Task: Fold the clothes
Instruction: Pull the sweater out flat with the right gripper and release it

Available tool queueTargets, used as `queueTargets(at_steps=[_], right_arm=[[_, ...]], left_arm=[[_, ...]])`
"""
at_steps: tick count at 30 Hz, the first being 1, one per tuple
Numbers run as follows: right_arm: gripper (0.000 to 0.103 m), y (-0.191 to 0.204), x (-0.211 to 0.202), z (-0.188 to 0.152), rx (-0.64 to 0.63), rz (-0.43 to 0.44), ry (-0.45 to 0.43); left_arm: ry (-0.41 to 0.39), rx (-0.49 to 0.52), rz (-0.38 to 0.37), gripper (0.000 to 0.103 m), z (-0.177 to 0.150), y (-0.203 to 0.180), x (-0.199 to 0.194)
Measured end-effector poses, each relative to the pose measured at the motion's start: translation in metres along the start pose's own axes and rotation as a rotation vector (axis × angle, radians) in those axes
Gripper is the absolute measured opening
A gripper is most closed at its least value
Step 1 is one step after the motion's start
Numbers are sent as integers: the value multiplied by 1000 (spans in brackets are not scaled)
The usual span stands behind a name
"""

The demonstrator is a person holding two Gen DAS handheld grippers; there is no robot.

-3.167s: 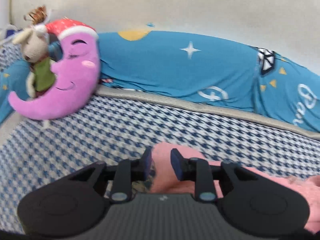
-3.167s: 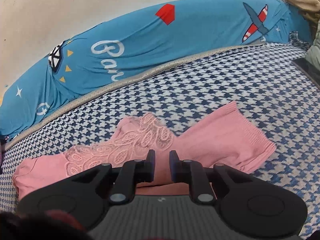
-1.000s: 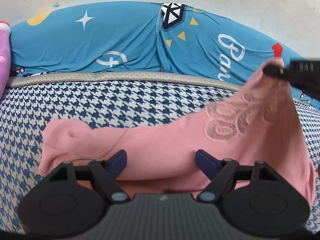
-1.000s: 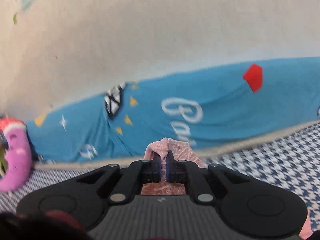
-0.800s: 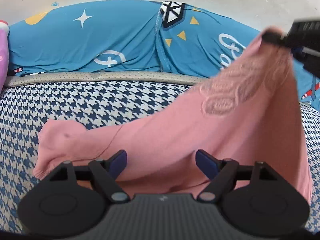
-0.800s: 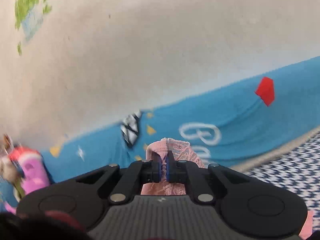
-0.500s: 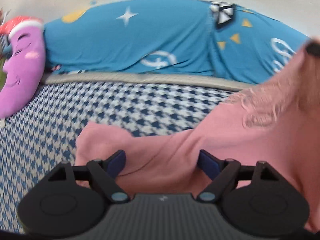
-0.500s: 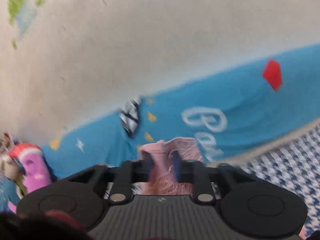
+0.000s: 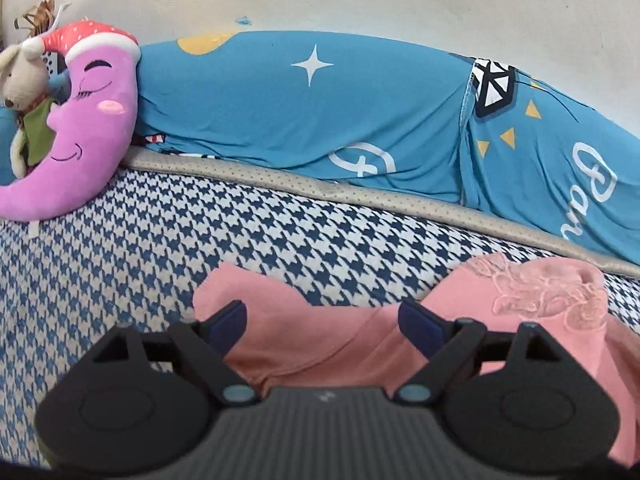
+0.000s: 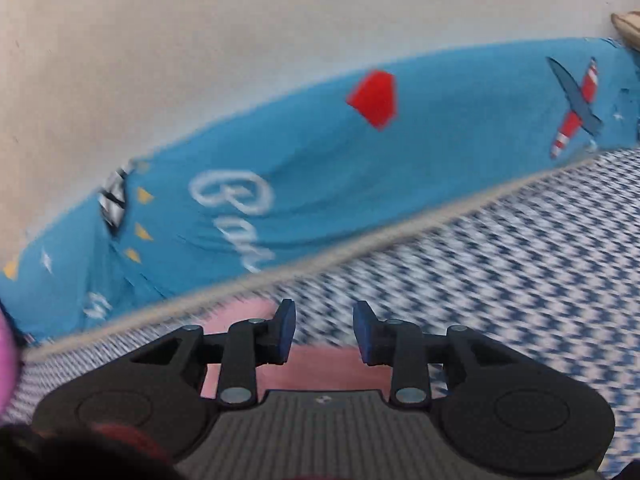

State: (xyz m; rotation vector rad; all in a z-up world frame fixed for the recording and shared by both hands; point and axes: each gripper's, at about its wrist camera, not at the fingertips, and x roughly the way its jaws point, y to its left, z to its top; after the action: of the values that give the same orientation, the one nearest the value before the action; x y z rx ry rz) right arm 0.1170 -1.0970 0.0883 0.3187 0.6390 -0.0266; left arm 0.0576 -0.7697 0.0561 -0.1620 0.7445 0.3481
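Pink garment (image 9: 344,344) with lace panel, rumpled on the houndstooth bed cover (image 9: 160,232) near the blue bolster (image 9: 280,108), left gripper (image 9: 322,320) spread wide over it, right gripper (image 10: 324,330) parted, gripping nothing

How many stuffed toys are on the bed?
2: a purple moon plush at the far left by the blue pillows, and a small bunny plush tucked against it. Others may be out of view.

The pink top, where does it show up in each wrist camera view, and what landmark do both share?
Left wrist: pink top across the lower middle, lace at right.
Right wrist: a blurred strip low centre, behind the open fingers.
Shared landmark: the blue cushion with white lettering.
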Motion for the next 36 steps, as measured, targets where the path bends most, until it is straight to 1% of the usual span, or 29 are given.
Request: queueTargets(at_steps=[4,8,11,13,15,17,23,28,30,31,32,34,36], right_arm=[[32,-21,5,-15,-28,-77,77],[32,-31,12,-23,-37,-91,130],[33,-28,18,-27,-41,-60,164],[34,-23,16,-28,-67,-58,158],[32,-18,16,-27,-91,-47,158],[28,-19,16,-26,-67,-23,164],[29,-24,17,-23,3,50,182],[29,-24,17,-23,20,64,175],[21,-20,19,-25,-1,44,157],[13,-17,19,-25,-17,24,147],[9,-15,19,-26,-27,16,139],[8,-11,18,-26,-32,4,124],[7,-7,17,-24,-47,-39,109]], left_arm=[[4,21,-12,86,-2,-6,-1],[2,45,-15,86,-5,-12,-1],[10,47,-14,86,-6,-13,1],[15,48,-14,86,-7,-13,3],[19,54,-14,86,-8,-15,3],[23,56,-13,86,-8,-16,4],[27,48,-13,86,-8,-13,4],[32,57,-18,86,-8,-14,3],[32,62,-19,86,-8,-15,3],[32,64,-19,86,-9,-15,3],[32,66,-20,86,-9,-15,3],[33,66,-20,86,-8,-15,4],[35,62,-14,86,-8,-15,5]])
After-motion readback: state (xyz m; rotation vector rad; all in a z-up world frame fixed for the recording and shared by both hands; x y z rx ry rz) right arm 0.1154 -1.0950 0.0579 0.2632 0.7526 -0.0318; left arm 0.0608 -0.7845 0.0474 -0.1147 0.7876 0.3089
